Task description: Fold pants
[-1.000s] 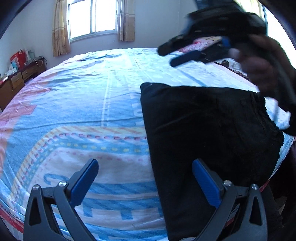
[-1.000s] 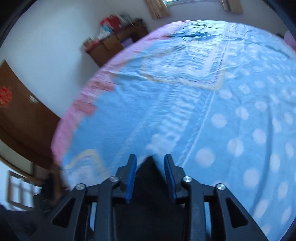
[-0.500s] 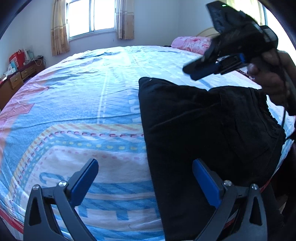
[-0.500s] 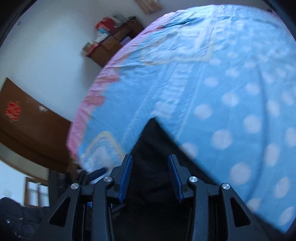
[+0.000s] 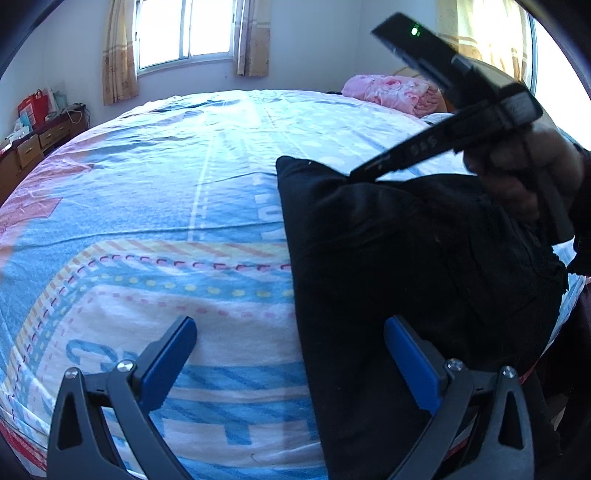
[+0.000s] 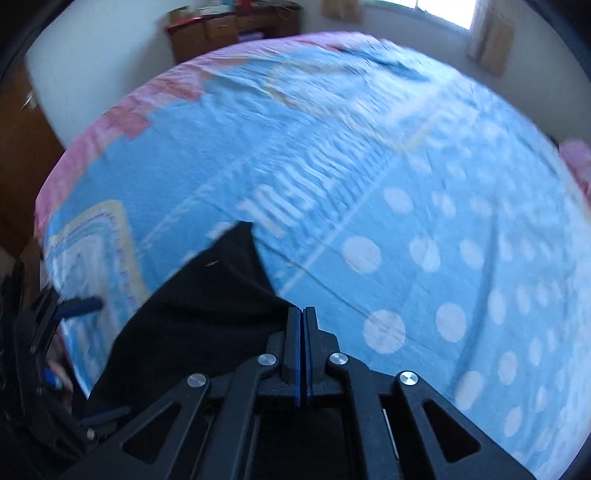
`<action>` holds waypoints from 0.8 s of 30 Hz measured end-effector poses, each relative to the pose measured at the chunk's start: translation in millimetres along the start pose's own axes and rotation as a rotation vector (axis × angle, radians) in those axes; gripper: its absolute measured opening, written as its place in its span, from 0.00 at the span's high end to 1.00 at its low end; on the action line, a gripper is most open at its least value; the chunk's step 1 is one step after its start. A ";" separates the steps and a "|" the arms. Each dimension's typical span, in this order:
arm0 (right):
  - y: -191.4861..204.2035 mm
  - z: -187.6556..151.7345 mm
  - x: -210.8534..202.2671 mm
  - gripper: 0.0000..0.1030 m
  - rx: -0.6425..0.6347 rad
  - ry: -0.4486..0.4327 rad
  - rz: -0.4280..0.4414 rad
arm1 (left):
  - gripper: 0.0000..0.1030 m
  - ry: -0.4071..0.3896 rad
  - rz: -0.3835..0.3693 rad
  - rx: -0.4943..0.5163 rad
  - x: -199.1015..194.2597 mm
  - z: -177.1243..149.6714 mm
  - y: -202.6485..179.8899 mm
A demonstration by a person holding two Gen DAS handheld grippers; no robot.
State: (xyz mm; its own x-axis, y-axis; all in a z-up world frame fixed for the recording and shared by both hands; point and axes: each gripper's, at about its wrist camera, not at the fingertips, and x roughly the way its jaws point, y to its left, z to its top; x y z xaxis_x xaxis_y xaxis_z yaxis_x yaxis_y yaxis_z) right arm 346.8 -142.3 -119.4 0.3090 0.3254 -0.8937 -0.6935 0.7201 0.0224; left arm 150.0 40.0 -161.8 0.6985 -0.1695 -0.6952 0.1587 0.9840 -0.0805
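Observation:
Black pants point(image 5: 413, 266) lie folded on the blue patterned bedsheet point(image 5: 177, 206), at the right of the left wrist view. My left gripper point(image 5: 291, 365) is open and empty, hovering over the pants' left edge near the bed's front. My right gripper point(image 6: 302, 325) has its blue pads pressed together at the pants' far edge point(image 6: 221, 295); whether cloth is pinched between them does not show. In the left wrist view the right gripper point(image 5: 360, 173) touches the pants' far edge, held by a hand point(image 5: 524, 170).
A pink folded blanket point(image 5: 391, 90) lies at the bed's far right. A wooden dresser point(image 5: 33, 144) with bags stands at the left wall. A curtained window point(image 5: 184, 31) is at the back. The bed edge runs close below my left gripper.
My right gripper has closed its fingers and come down onto the pants' far edge. The left gripper has stayed still and open.

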 end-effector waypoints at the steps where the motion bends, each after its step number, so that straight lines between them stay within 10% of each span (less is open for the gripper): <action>1: 2.2 -0.4 4.4 1.00 -0.008 0.001 0.001 | 0.00 0.000 0.003 0.003 -1.1 -0.2 -1.1; 7: -22.5 -7.8 -27.0 0.91 0.103 -0.067 0.003 | 0.00 -0.040 0.027 0.024 -17.4 10.9 -3.1; 9: -34.5 -18.8 -56.2 0.62 0.188 -0.124 0.018 | 0.00 -0.069 0.019 0.023 -24.3 17.0 -4.7; 16: -10.8 -65.7 -78.3 0.61 0.259 -0.123 0.217 | 0.00 -0.044 0.076 0.130 1.5 35.6 -21.5; 19: -24.1 -83.0 -41.9 0.62 0.347 -0.007 0.119 | 0.00 -0.016 0.078 0.145 11.4 31.8 -24.7; 24: -34.8 -96.5 -47.5 0.65 0.420 -0.056 0.180 | 0.00 0.000 0.066 0.134 14.1 34.3 -23.6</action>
State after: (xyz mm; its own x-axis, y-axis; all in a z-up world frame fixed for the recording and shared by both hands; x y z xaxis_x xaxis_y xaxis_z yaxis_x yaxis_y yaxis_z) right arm 293.5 -242.0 -120.9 0.2505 0.4924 -0.8335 -0.4195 0.8311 0.3650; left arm 180.0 12.5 -145.3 0.7103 -0.1044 -0.6961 0.2042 0.9770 0.0619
